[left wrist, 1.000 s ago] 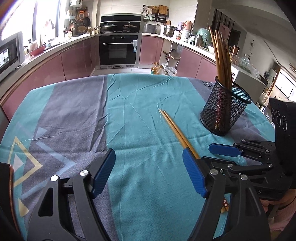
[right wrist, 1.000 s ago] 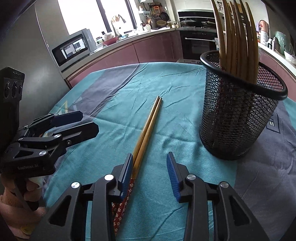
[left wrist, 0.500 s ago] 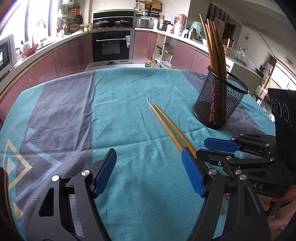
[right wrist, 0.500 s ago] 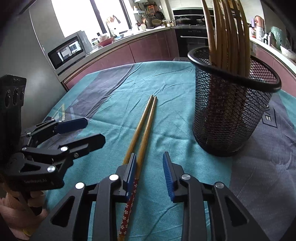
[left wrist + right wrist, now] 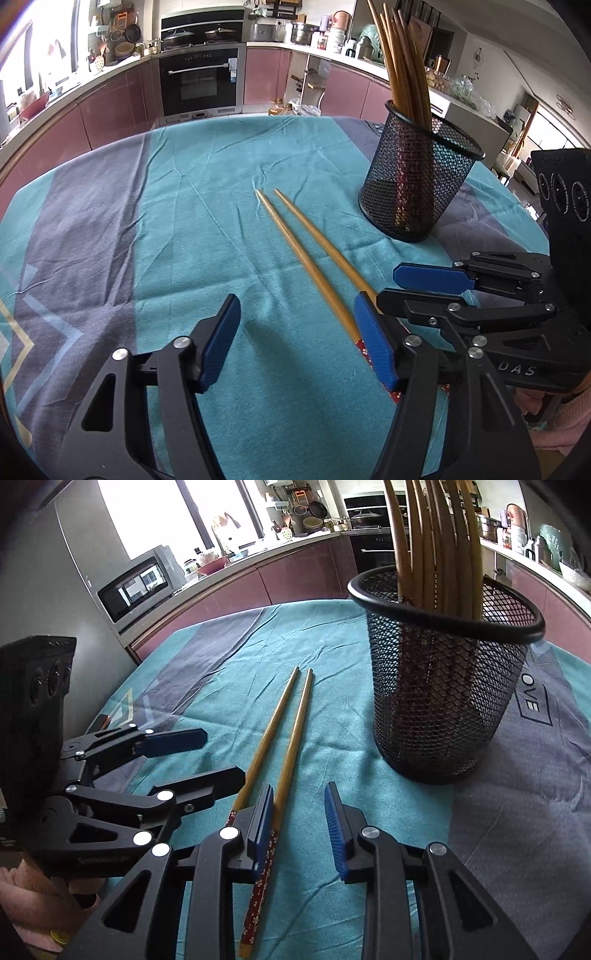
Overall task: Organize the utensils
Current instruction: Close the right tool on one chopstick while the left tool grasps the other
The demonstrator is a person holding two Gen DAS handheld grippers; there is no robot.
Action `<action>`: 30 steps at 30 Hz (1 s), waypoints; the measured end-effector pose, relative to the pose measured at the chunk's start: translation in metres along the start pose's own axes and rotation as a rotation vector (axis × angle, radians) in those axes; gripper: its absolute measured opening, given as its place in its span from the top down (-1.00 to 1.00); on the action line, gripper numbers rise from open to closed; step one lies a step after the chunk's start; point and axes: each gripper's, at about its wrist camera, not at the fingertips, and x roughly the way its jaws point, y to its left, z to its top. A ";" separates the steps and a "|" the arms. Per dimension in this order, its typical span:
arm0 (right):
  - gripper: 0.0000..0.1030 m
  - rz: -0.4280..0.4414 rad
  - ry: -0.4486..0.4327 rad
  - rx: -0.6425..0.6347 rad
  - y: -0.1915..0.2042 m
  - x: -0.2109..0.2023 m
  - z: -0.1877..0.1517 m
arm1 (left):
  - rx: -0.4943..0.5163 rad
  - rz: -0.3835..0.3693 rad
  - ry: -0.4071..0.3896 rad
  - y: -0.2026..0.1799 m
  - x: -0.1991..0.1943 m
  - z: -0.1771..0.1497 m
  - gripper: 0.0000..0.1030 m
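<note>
Right wrist view: tablecloth [image 5: 424, 827] reads "OVE" at right — two loose chopsticks [image 5: 291, 738] lie centre. Right gripper [image 5: 299, 823] released around one; left gripper [image 5: 295, 339] closing, empty.

Black grippers [image 5: 297, 341], blue-padded jaws

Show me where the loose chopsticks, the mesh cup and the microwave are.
chopsticks [image 5: 291, 734]: right wrist view, bare wooden shaft.
mesh cup [image 5: 439, 701]: right wrist view, front wall.
microwave [image 5: 136, 581]: right wrist view, door window.

Kitchen w/ pink cabinets [image 5: 122, 107], built-in oven [image 5: 199, 83], microwave [image 5: 140, 585], bright windows [image 5: 147, 513].
</note>
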 end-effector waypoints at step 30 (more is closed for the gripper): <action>0.51 -0.009 0.011 -0.017 -0.005 0.009 0.015 | 0.016 0.017 0.023 -0.005 0.006 -0.005 0.27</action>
